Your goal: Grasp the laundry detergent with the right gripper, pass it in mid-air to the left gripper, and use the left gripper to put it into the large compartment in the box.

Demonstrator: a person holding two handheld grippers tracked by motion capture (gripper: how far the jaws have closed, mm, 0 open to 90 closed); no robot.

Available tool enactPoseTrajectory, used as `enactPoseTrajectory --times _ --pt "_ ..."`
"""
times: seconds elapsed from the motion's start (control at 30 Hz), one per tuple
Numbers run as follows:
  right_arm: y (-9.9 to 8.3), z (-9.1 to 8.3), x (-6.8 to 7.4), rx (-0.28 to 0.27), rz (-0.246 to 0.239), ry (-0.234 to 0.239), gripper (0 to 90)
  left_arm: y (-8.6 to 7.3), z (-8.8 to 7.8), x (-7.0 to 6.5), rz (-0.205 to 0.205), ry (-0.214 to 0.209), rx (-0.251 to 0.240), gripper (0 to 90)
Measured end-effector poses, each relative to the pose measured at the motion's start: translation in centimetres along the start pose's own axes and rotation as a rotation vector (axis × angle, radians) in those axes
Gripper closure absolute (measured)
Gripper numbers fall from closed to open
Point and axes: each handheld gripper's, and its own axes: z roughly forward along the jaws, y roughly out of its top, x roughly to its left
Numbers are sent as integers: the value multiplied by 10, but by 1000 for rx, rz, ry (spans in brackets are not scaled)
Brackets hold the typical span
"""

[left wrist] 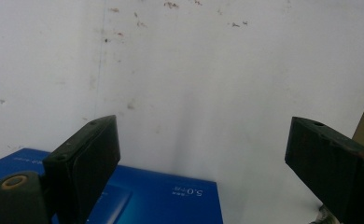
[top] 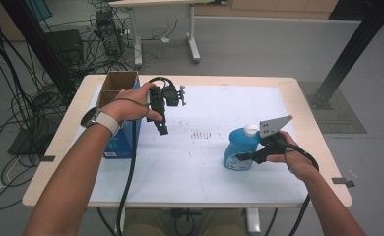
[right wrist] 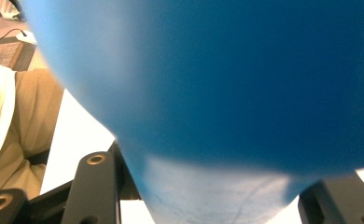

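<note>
A blue bottle with a white cap stands on the white mat at the right. My right gripper is shut on its lower body, coming in from the right side. In the right gripper view the bottle looms very close, with the jaws pressed on either side of it. My left gripper hangs above the mat at the left, pointing down, beside a blue box with an open brown top. Its jaws stand wide open with nothing between them, and a corner of the blue box lies below them.
The white mat covers most of the wooden table. Faint dark marks dot its middle. Cables tangle on the floor at the left, black posts stand at both sides, and another table's legs stand behind.
</note>
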Motion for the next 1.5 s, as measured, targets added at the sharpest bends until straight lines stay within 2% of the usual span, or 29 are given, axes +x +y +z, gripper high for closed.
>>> enactPoseTrajectory --times 1.5 --pt "-1 1 1 -8 8 -7 437 -1 0 -2 -1 3 -10 105"
